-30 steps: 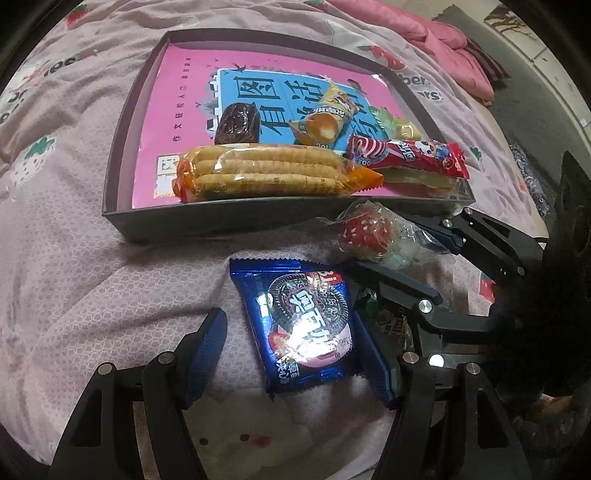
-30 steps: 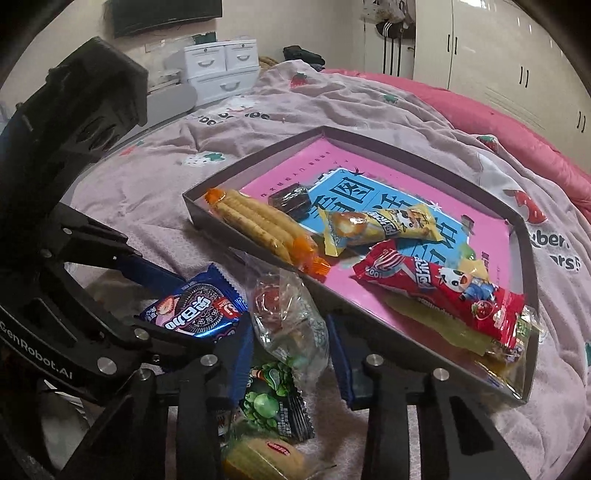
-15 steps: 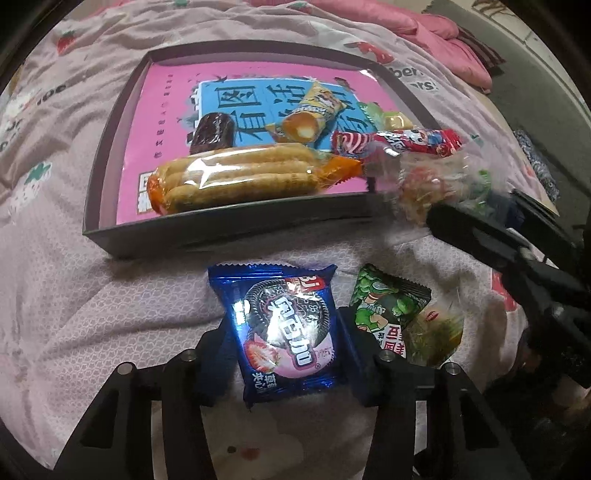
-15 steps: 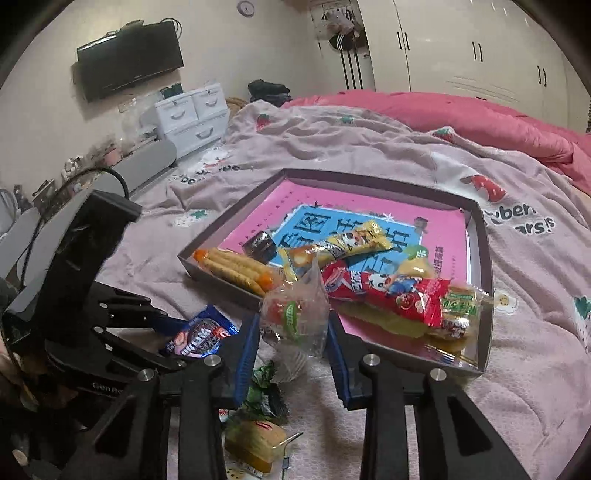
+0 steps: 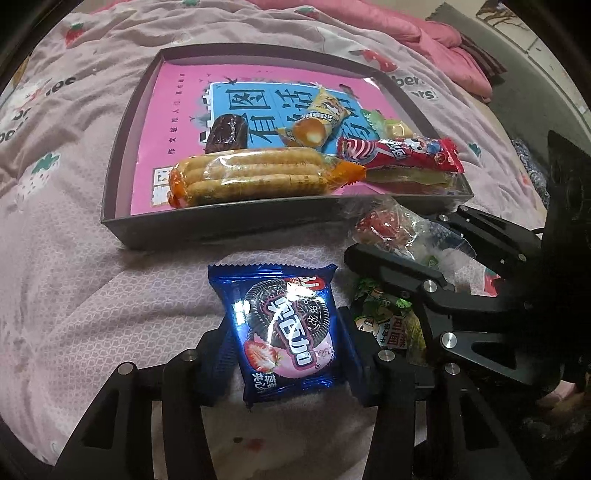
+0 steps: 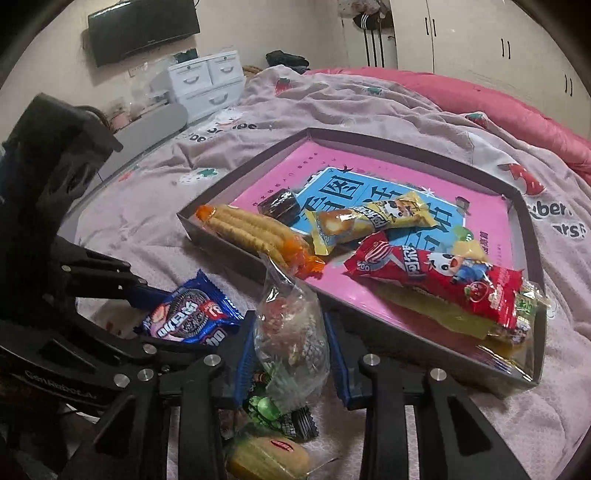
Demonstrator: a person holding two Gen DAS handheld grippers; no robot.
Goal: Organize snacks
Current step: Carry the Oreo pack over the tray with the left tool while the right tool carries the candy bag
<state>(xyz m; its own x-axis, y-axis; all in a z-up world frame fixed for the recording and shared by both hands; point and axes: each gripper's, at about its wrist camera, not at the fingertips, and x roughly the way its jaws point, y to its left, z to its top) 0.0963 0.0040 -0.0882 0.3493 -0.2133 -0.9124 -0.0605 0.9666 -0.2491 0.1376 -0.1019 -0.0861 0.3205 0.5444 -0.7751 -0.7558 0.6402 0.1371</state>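
My left gripper (image 5: 286, 345) is shut on a blue cookie packet (image 5: 282, 325), held just over the pink blanket in front of the grey tray (image 5: 236, 225). The packet also shows in the right wrist view (image 6: 188, 314). My right gripper (image 6: 291, 350) is shut on a clear bag of candies (image 6: 291, 328), held near the tray's front edge; the bag also shows in the left wrist view (image 5: 391, 229). The tray (image 6: 406, 314) holds a biscuit pack (image 5: 255, 177), a red wafer pack (image 5: 399, 153), a yellow cake pack (image 5: 317, 122) and a dark brownie (image 5: 225, 133).
A green pea-snack packet (image 5: 384, 317) lies on the blanket under the right gripper's arm, and a yellow wrapped cake (image 6: 269, 456) lies beside it. White drawers (image 6: 207, 85) and a wall TV (image 6: 144, 29) stand beyond the bed. White wardrobes (image 6: 480, 37) line the far wall.
My left gripper closed on the blue cookie packet. My right gripper, holding the clear candy bag, rose toward the tray and has come back down beside its front edge.
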